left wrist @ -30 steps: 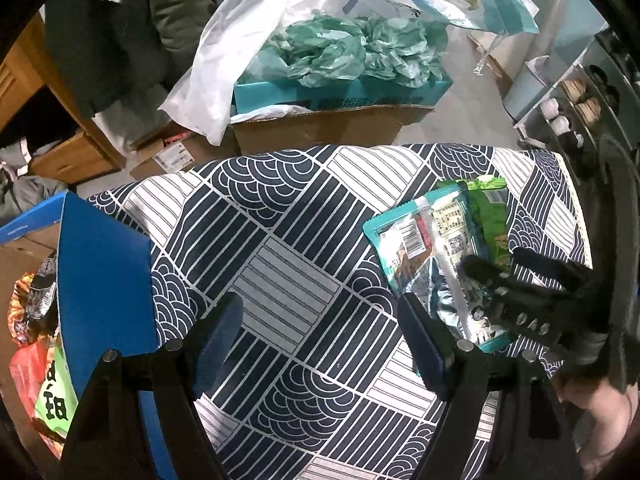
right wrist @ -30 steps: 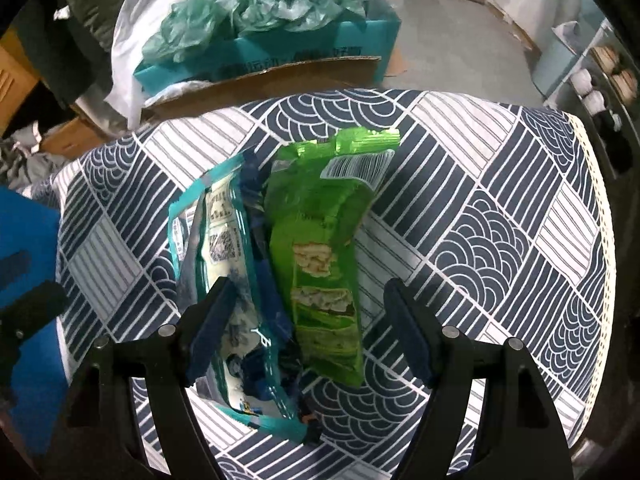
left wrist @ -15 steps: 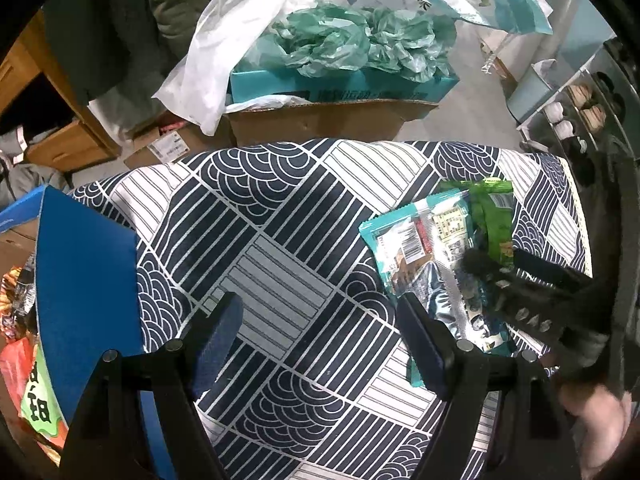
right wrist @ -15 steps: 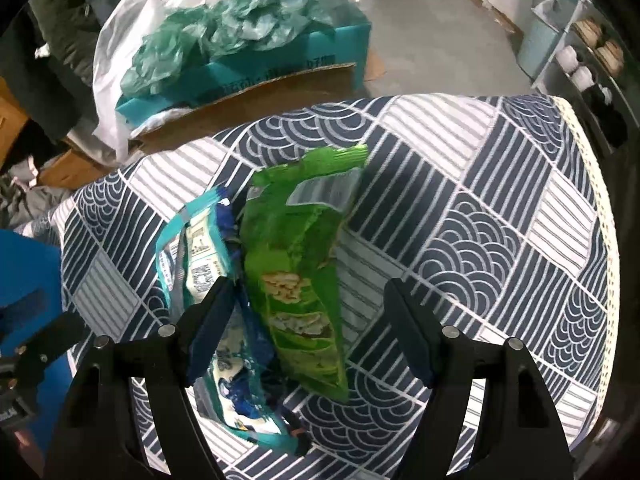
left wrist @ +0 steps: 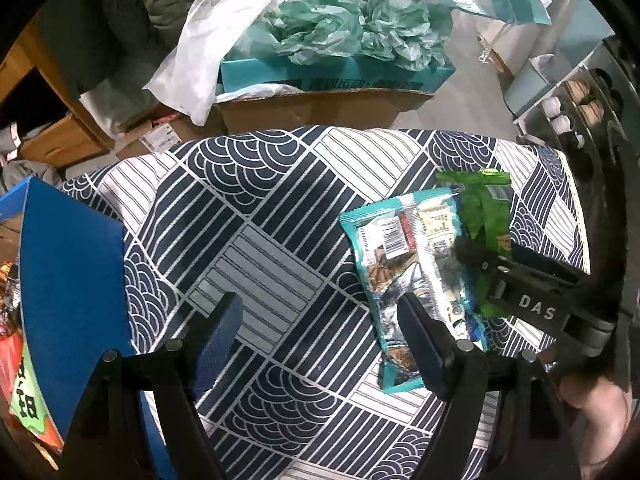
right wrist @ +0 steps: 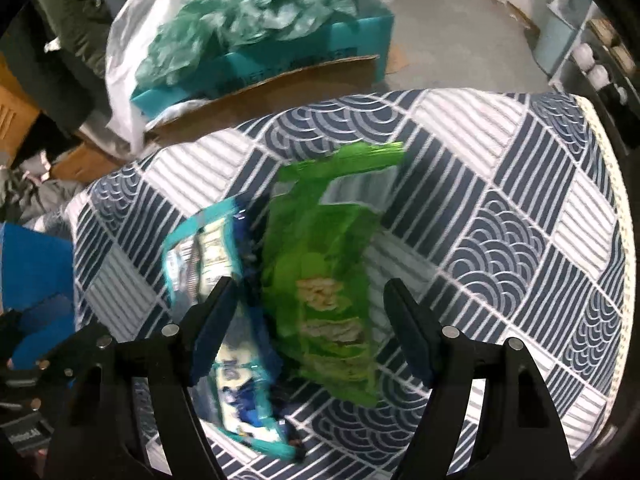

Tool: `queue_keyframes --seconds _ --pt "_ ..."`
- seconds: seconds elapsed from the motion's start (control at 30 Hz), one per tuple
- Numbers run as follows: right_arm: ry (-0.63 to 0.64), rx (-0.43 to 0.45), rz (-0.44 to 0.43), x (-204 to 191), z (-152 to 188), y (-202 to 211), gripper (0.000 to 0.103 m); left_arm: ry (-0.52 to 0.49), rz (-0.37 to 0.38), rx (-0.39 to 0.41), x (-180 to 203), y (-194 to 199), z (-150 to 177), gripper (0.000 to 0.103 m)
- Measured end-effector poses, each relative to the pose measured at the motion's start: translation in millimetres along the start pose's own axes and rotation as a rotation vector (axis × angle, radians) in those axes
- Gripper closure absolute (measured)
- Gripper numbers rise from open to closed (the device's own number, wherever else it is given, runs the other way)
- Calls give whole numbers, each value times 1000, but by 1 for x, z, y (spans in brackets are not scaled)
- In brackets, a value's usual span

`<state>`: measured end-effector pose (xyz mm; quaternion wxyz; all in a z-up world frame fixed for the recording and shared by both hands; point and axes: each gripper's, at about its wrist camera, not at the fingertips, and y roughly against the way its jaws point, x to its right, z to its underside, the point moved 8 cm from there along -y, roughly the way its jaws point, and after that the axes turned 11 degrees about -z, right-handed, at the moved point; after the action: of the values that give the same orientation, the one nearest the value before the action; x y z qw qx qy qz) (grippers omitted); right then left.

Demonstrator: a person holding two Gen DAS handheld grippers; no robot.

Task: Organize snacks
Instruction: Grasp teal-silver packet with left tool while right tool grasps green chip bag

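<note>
A teal snack packet (left wrist: 404, 268) and a green snack packet (left wrist: 486, 208) lie side by side on the patterned tablecloth (left wrist: 260, 216). My left gripper (left wrist: 320, 338) is open and empty over the cloth, its right finger at the teal packet's near end. My right gripper (right wrist: 308, 320) is open above the green packet (right wrist: 324, 276), with the teal packet (right wrist: 216, 292) under its left finger. The right gripper also shows in the left wrist view (left wrist: 516, 280), over both packets.
A blue box (left wrist: 68, 280) with orange and green snack bags (left wrist: 20, 392) stands at the table's left edge. Behind the table are a cardboard box (left wrist: 320, 108) with teal wrapping and a white plastic bag (left wrist: 208, 40). Shelves (left wrist: 576, 92) stand at the right.
My right gripper has drawn back and up from the packets, still open. My left gripper has shifted right, bringing its right finger to the teal packet. The packets have not moved.
</note>
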<state>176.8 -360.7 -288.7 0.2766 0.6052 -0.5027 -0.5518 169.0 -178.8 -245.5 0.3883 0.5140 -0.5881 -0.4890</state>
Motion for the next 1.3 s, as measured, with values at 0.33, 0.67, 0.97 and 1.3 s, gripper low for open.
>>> queue_keyframes --seconds 0.33,0.67,0.97,1.3 --pt "-9 -32 12 7 9 -1 53 35 38 -36 21 -3 0 22" --pt "-141 -37 -18 51 32 22 45 -22 34 -71 56 -10 15 22" --pt "-136 -1 22 74 43 44 42 -110 40 -64 98 -6 29 22" --pt "-130 7 20 89 45 56 36 -106 32 -113 119 -28 45 22"
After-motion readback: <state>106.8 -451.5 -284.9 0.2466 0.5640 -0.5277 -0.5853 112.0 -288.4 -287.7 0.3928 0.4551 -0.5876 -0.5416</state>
